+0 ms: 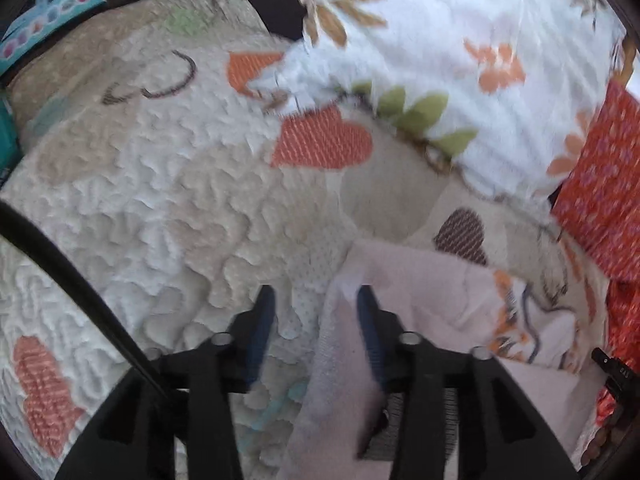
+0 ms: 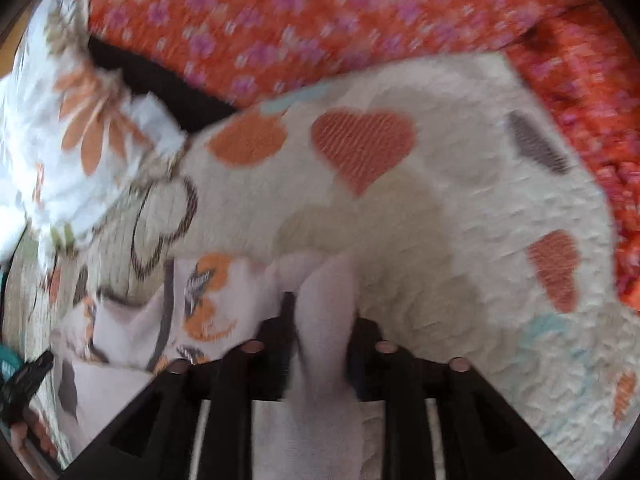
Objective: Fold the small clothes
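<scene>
A small pale pink garment (image 1: 432, 292) with an orange and grey print lies rumpled on a quilted cream bedspread (image 1: 160, 200) with orange hearts. My left gripper (image 1: 316, 320) is open. The garment's edge drapes over its right finger (image 1: 370, 320), and the left finger stands over bare quilt. In the right wrist view the same garment (image 2: 224, 300) spreads to the left. A loose fold of it rises between the fingers of my right gripper (image 2: 323, 320), which stand apart and open. The bedspread (image 2: 440, 220) fills the view beyond. Both views are blurred.
A white bedcover with orange flowers (image 1: 460, 40) lies bunched at the far side, and red floral fabric (image 2: 320, 20) borders the quilt. Colourful boxes (image 1: 48, 12) sit at the far left. A black cable (image 1: 60, 264) crosses the left edge. A hand shows at the lower left (image 2: 16, 436).
</scene>
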### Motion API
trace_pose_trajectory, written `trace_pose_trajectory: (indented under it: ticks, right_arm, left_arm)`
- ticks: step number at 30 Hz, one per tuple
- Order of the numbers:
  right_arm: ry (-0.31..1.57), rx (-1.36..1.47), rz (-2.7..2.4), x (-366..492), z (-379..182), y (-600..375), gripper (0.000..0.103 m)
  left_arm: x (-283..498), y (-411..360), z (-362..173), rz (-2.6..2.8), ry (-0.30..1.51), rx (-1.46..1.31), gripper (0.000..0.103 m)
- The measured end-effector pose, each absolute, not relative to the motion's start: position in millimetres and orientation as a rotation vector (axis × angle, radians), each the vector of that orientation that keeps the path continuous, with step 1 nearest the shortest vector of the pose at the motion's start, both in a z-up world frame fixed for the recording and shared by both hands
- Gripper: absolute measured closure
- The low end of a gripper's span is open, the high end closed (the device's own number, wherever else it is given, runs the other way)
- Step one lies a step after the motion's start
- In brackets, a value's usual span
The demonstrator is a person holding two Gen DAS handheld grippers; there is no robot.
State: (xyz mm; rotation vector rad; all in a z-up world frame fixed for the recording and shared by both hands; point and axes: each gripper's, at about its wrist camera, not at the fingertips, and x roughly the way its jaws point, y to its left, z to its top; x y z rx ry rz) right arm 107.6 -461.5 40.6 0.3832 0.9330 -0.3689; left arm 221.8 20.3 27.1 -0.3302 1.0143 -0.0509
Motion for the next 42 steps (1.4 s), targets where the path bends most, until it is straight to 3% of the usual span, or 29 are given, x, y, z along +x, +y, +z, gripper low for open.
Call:
trace_pose_trajectory:
  ticks: [4, 7, 16, 17, 18, 19, 21, 27, 32, 38, 42]
  right_arm:
    - [0.868, 0.282, -0.279, 119, 81, -427, 0.052]
    - [0.919, 0.258, -0.063, 147, 82, -383, 0.041]
    - [1.157, 0.056, 0.127, 235, 23, -256, 0.042]
    - [1.177, 0.056, 0.134, 241, 15, -249, 0.043]
    - [1.203, 0.059, 0.137, 248, 6, -245, 0.055]
    - [1.239, 0.055, 0.134, 254, -6, -238, 0.082]
    - [1.200, 0.030, 0.122, 257, -5, -230, 0.096]
    - [1.106, 0.002, 0.065, 284, 2, -208, 0.099]
    - [1.130, 0.014, 0.056, 275, 1, -210, 0.093]
    - [1.119, 0.169, 0.077, 173, 63, -282, 0.072]
    - [1.102, 0.111, 0.013, 85, 96, -329, 0.058]
  left_arm:
    - [205, 28, 42, -0.077, 1.014, -0.398, 0.043]
    - [186, 35, 53, -0.102, 1.029, -0.441, 0.042]
    - [164, 60, 70, -0.106, 1.003, -0.434, 0.037]
    - [163, 64, 69, -0.106, 1.007, -0.435, 0.037]
    - [162, 67, 68, -0.107, 1.014, -0.440, 0.037]
    - [161, 71, 67, -0.110, 1.024, -0.448, 0.037]
    - [159, 76, 65, -0.121, 1.037, -0.469, 0.037]
    - [157, 84, 64, -0.108, 1.030, -0.480, 0.037]
    - [158, 79, 63, -0.098, 1.034, -0.465, 0.037]
    - [145, 67, 74, -0.121, 0.998, -0.378, 0.036]
    - [130, 58, 78, -0.148, 0.989, -0.347, 0.034]
